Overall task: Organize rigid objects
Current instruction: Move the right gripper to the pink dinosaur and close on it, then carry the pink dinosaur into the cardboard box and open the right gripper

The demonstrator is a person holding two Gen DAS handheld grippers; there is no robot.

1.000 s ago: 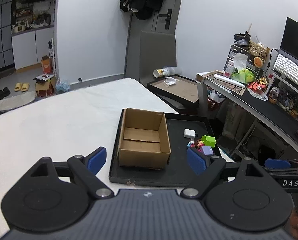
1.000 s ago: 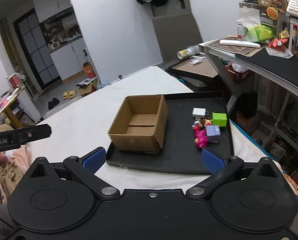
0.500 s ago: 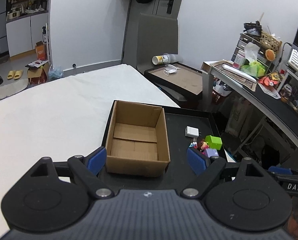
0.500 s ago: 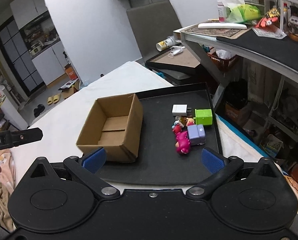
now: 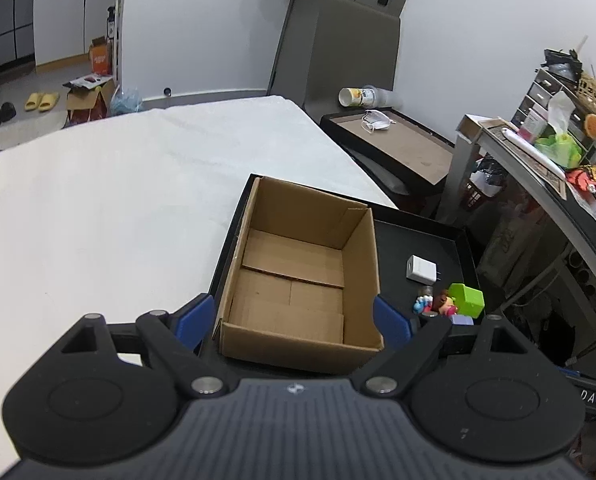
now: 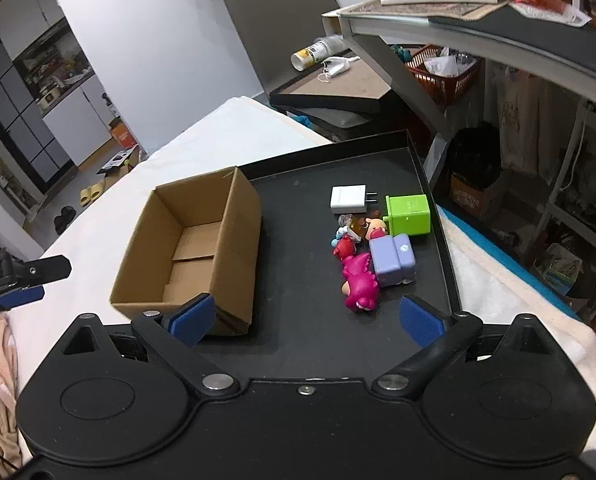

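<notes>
An empty open cardboard box [image 5: 298,276] [image 6: 194,248] stands on the left of a black tray [image 6: 309,320] [image 5: 449,240]. On the tray's right lies a cluster: a white charger [image 6: 349,199] [image 5: 421,269], a green cube [image 6: 407,214] [image 5: 466,300], a lilac block [image 6: 391,256], a magenta dinosaur figure [image 6: 361,283] and small figurines [image 6: 357,232]. My left gripper [image 5: 294,320] is open and empty, its fingers either side of the box's near end. My right gripper [image 6: 305,318] is open and empty, above the tray's near edge, short of the dinosaur.
The tray sits on a white bed [image 5: 98,208]. A desk [image 6: 477,20] with clutter overhangs on the right, with a second tray [image 6: 337,88] and a cup [image 5: 357,96] beyond. The left gripper's tip [image 6: 30,276] shows at the right wrist view's left edge.
Both grippers have moved forward and lower toward the tray. The box now fills the gap between my left fingers, and the toy cluster is closer to my right gripper.
</notes>
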